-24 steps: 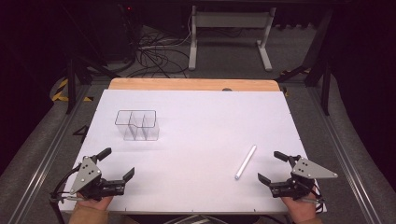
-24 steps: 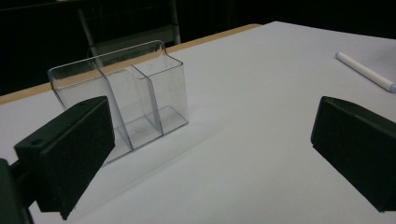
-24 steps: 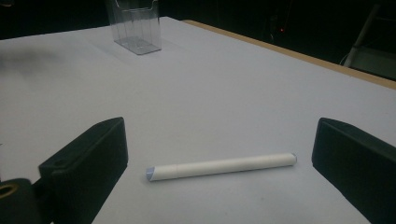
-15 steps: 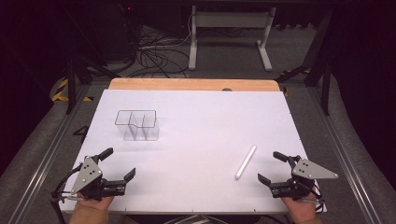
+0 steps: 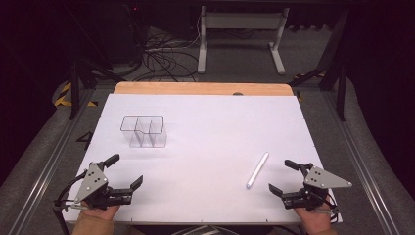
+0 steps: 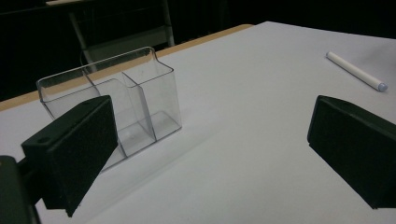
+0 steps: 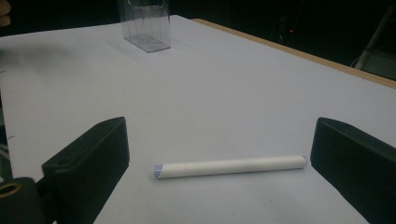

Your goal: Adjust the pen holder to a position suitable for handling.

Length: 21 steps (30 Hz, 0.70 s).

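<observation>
A clear plastic organizer (image 5: 144,130) with three compartments stands empty on the left half of the white table top (image 5: 210,132). A white marker (image 5: 257,169) lies flat toward the front right. My left gripper (image 5: 124,171) rests open near the front left corner, and the organizer (image 6: 112,100) stands a little beyond its jaws. My right gripper (image 5: 284,177) is open at the front right, just right of the marker. In the right gripper view the marker (image 7: 231,166) lies crosswise ahead of the wide-apart jaws, untouched. The left gripper view has the marker (image 6: 356,71) far off.
The table's wooden back edge (image 5: 203,88) runs behind the white top. Beyond it are cables (image 5: 161,54) on the floor and a white stand frame (image 5: 240,29). Metal rails (image 5: 364,171) flank the table on both sides.
Both grippers have stayed nearly still; the left one has shifted only slightly. The marker and organizer have not moved.
</observation>
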Each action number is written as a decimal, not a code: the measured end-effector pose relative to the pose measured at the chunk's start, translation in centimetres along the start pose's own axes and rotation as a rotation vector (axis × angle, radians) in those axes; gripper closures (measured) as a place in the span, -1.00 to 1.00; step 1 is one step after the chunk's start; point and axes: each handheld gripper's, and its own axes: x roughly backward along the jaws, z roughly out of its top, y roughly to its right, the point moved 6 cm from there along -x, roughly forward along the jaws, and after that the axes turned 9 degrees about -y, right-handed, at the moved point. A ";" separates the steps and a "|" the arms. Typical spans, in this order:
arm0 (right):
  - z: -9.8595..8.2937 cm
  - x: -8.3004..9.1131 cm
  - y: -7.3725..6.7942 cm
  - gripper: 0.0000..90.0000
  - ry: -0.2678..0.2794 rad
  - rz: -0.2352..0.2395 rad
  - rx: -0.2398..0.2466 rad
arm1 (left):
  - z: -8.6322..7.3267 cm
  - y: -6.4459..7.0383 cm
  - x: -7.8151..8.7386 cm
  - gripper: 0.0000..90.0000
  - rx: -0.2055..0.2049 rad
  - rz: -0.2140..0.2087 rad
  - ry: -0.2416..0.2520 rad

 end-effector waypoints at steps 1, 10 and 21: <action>0.0 0.0 0.0 -0.89 0.000 0.000 0.000 | 0.0 0.0 0.0 -0.94 -0.005 0.000 -0.002; -0.2 -0.3 0.1 -0.89 -0.002 0.012 -0.007 | 0.8 -0.1 0.0 -0.91 -0.003 -0.040 0.002; -0.5 -0.4 0.0 -0.90 -0.002 0.026 -0.029 | 2.4 -1.1 -0.6 -0.76 -0.016 -0.076 -0.056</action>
